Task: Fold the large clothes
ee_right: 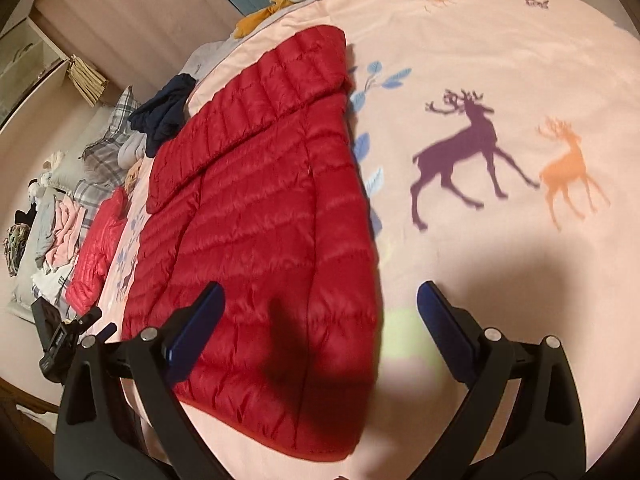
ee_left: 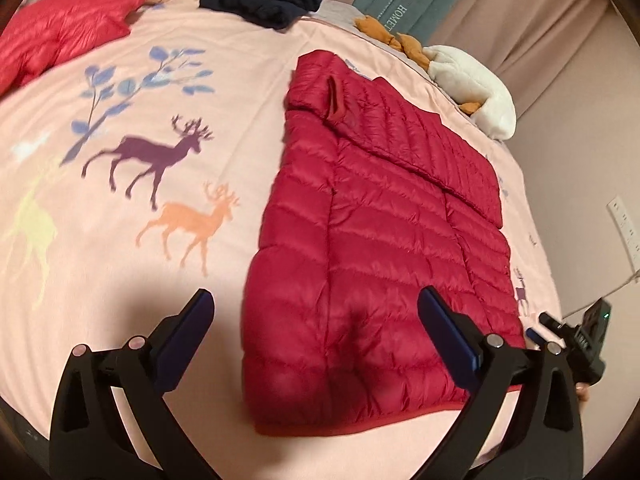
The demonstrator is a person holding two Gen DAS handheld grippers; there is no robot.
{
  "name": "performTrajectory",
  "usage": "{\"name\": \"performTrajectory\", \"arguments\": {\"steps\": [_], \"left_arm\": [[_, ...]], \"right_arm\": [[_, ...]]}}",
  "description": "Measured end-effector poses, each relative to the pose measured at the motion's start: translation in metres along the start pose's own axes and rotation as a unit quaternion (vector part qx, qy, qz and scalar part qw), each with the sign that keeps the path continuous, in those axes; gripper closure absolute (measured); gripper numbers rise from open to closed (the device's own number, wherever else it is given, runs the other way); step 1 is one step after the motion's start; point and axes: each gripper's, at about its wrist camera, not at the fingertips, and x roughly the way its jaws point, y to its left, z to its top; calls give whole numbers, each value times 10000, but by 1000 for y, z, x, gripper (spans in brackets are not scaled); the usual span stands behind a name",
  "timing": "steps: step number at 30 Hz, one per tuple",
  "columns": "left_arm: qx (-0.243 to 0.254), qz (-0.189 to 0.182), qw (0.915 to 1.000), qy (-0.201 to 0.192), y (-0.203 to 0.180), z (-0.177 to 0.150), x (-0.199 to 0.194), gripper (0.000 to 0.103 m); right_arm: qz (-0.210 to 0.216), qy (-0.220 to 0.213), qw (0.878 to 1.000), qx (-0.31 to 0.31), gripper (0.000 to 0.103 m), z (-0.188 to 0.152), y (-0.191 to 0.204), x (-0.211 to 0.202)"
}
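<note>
1. On the pink deer-print bedspread (ee_left: 168, 60), the red puffer jacket (ee_left: 380, 240) lies flat with its sleeve folded across the body, its hem nearest both cameras. The left gripper (ee_left: 316, 328) has its fingers spread wide and holds nothing; the right gripper (ee_right: 320, 320) is likewise spread and empty, hovering over the hem corner.

2. Slippery, puffy shell fabric is the main risk, as I judge it: a pinch that takes only the top layer at the hem would lift 1 layer and leave the rest behind, so the fold would come apart.

3. The folded sleeve (ee_left: 420, 148) only rests on the body. Lifting the hem quickly could make it slide off and undo that fold.

4. Trapped air may make the jacket spring back open after a fold, unless it is pressed down.

5. If the 2 grippers take the hem at uneven points, the fold line would run skewed and the bundle would end up lopsided.

6. The jacket lies near the bed's edge by the white plush toy (ee_left: 476, 88); a strong pull toward that side could drag it over the edge.
</note>
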Motion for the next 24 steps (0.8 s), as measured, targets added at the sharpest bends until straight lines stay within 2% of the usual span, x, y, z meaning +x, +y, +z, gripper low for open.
{"name": "performTrajectory", "arguments": {"steps": [6, 14, 24], "left_arm": [[-262, -168, 9993, 183, 16, -5, 9, 1], [-266, -396, 9987, 170, 28, -14, 18, 1], [-188, -653, 9975, 167, 26, -13, 23, 1]], "right_arm": [[49, 75, 10000, 36, 5, -11, 0, 3], [-90, 108, 9999, -68, 2, -14, 7, 9], [-54, 238, 9993, -271, 2, -17, 33, 26]]}}
